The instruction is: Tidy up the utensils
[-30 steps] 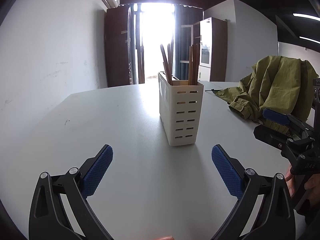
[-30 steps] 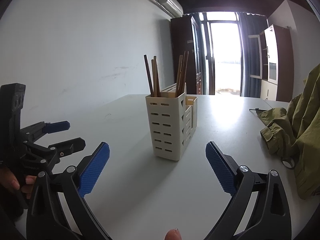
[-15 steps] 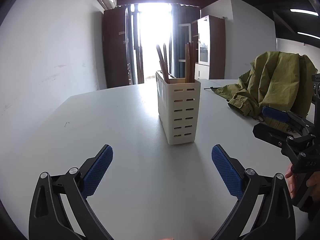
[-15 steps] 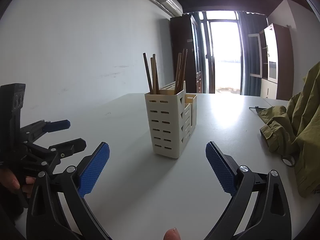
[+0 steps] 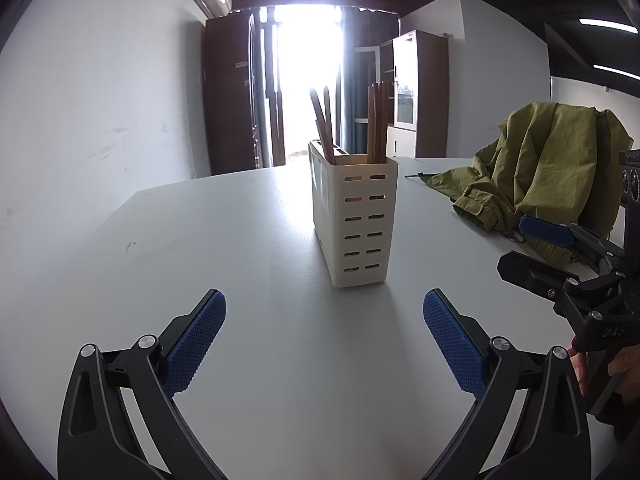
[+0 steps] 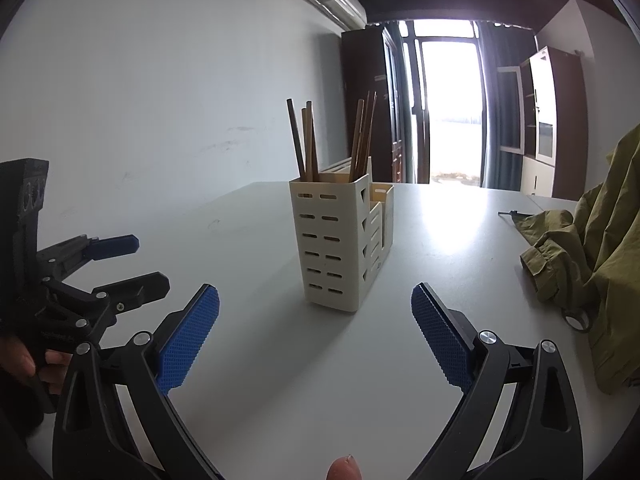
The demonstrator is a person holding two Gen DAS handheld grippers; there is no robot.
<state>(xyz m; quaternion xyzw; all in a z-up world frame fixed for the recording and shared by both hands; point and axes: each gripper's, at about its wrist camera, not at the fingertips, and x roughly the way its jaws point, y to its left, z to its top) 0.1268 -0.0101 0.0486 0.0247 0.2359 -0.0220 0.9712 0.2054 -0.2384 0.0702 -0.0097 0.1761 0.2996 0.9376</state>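
Left gripper (image 5: 324,322) and right gripper (image 6: 315,316): fingers spread wide, holding nothing. Cream utensil holder (image 5: 354,216) with wooden chopsticks (image 6: 306,140) stands upright on the bench (image 5: 200,240), just beyond both sets of fingers.

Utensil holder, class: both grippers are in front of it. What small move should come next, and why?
Probably ease the right gripper forward and up toward the chopsticks in the utensil holder. Both it and the left gripper are open and empty, short of the holder, and the chopsticks stand in two separate bunches, so one bunch seems likely to be picked and regrouped.
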